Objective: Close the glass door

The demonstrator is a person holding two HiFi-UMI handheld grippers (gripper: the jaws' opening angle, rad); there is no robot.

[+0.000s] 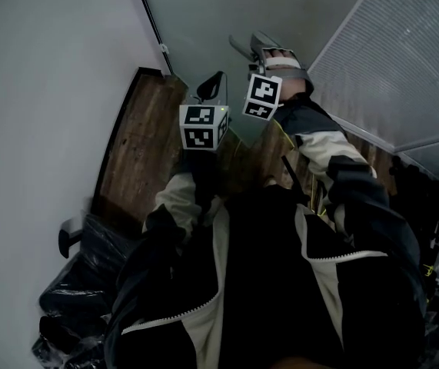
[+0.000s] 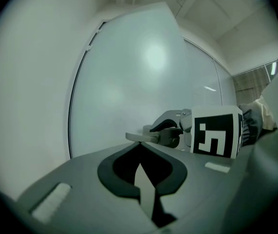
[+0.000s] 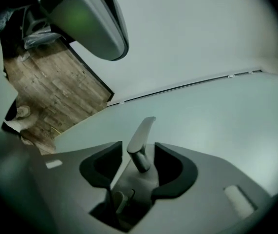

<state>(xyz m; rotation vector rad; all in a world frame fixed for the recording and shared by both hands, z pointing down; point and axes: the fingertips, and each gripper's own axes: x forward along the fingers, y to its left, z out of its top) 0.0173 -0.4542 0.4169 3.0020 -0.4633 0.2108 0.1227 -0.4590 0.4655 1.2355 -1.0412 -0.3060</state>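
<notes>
The frosted glass door (image 1: 242, 6) stands ahead of me, its edge along a dark seam (image 1: 150, 21) against the white wall. A grey lever handle (image 3: 141, 135) sticks out of the glass. My right gripper (image 3: 138, 149) is open, and the handle stands between its pads with a gap on each side. From the left gripper view the same handle (image 2: 136, 137) pokes out past the right gripper (image 2: 165, 130). My left gripper (image 2: 139, 145) is shut on nothing, a little lower and left of the right one, pointing at the glass (image 2: 139, 72).
The white wall (image 1: 34, 91) runs along the left. A strip of wooden floor (image 1: 142, 144) lies below the door. A window with blinds (image 1: 404, 60) fills the right. Black wrapped bundles (image 1: 88, 283) sit at the lower left by my jacket.
</notes>
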